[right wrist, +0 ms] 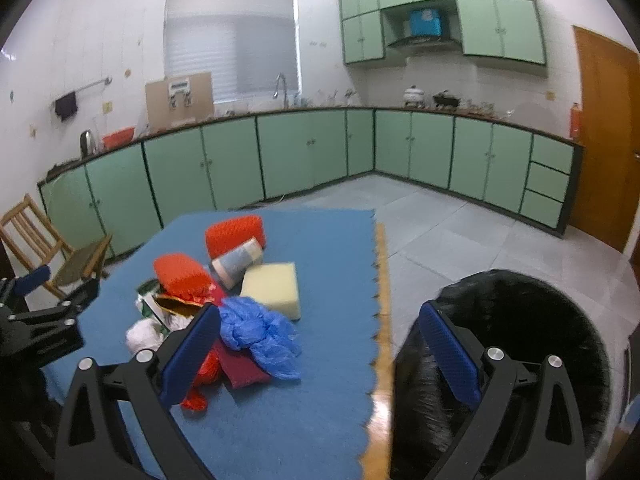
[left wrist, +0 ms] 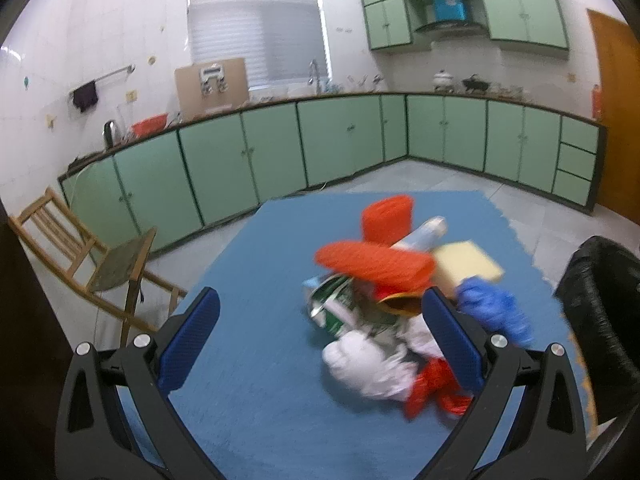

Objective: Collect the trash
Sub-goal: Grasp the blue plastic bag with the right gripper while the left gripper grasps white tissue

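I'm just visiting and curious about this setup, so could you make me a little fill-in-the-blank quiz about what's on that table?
1. The trash pile lies on a ____ mat.
2. Both the left gripper and the right gripper are ____.
3. The bin bag beside the table is ____ in colour.
4. The crumpled blue plastic lies next to a pale yellow ____ block.

Missing words: blue; open; black; foam

Walls: white tile (right wrist: 100,32), a dark cloth (right wrist: 66,106) hung on a rail.
Window: covered by a closed blind (right wrist: 232,40).
Cabinets: pale green base units (right wrist: 300,152) are run along two walls; matching wall units (right wrist: 500,28) are mounted above.
Floor: grey tile (right wrist: 460,232).
Door: brown wood (right wrist: 604,136), at right.
Chair: wooden (left wrist: 80,248), at left.
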`<action>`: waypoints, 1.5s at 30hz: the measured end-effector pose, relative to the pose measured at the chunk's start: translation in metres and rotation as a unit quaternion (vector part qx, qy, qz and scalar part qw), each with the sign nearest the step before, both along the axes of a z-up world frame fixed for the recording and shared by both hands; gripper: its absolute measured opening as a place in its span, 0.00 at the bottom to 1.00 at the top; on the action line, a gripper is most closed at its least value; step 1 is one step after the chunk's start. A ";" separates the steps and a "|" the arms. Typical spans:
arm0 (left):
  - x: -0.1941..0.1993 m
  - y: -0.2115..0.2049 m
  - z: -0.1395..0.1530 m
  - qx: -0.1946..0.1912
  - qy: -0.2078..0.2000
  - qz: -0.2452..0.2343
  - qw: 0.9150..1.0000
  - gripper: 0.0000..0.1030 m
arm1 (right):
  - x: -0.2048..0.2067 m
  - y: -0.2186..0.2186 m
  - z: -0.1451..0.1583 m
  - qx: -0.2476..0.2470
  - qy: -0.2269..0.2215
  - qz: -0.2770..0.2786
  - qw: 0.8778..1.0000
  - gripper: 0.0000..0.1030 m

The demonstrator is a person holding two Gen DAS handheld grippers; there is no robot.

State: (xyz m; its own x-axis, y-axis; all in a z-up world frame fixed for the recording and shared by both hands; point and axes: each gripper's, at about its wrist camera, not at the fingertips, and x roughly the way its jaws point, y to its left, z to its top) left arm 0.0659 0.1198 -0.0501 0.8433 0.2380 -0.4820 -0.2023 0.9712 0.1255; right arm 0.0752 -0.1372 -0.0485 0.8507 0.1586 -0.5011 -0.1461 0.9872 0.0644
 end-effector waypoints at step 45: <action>0.048 -0.041 -0.058 -0.040 0.066 -0.058 0.995 0.83 | 0.050 0.019 -0.057 0.038 0.099 0.081 0.991 0.42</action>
State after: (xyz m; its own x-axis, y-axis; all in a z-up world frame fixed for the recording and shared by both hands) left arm 0.1135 0.0784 -0.1078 0.7910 0.0992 -0.6038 -0.0749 0.9950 0.0655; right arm 0.1256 -0.1178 -0.1056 0.6972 0.3283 -0.6373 -0.2784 0.9432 0.1812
